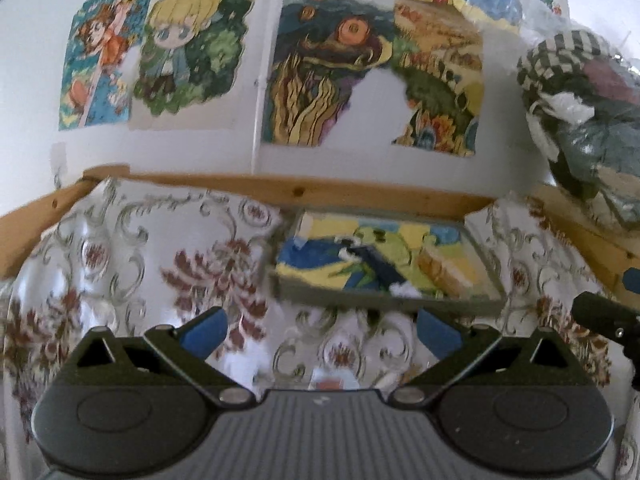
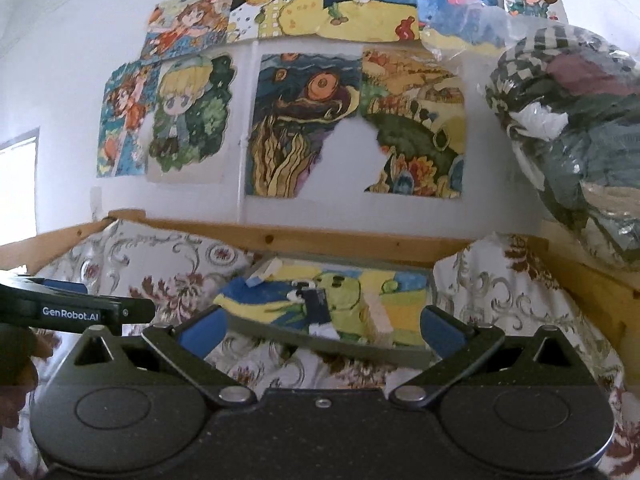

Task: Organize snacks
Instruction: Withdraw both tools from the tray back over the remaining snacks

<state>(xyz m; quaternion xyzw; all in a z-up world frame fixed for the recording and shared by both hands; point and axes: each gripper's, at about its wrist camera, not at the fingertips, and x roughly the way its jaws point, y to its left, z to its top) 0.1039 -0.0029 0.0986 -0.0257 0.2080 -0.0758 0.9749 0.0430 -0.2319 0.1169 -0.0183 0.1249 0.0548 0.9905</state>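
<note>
Left tongs point(image 1: 322, 334) were spread wide, empty, touching nothing; right tongs point(image 2: 323, 330) likewise wide and empty. A dark snack packet point(image 2: 317, 307) lay on a painted tray point(image 2: 424, 354) on the flowered bedcover point(image 1: 120, 248), long axis roughly front-to-back, just ahead of both tongs, between their tips.

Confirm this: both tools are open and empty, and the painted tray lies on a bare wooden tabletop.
Not quite. Both the left tool and right tool are open and empty, but the painted tray lies on a floral cloth, not bare wood. The right wrist view shows it.
</note>
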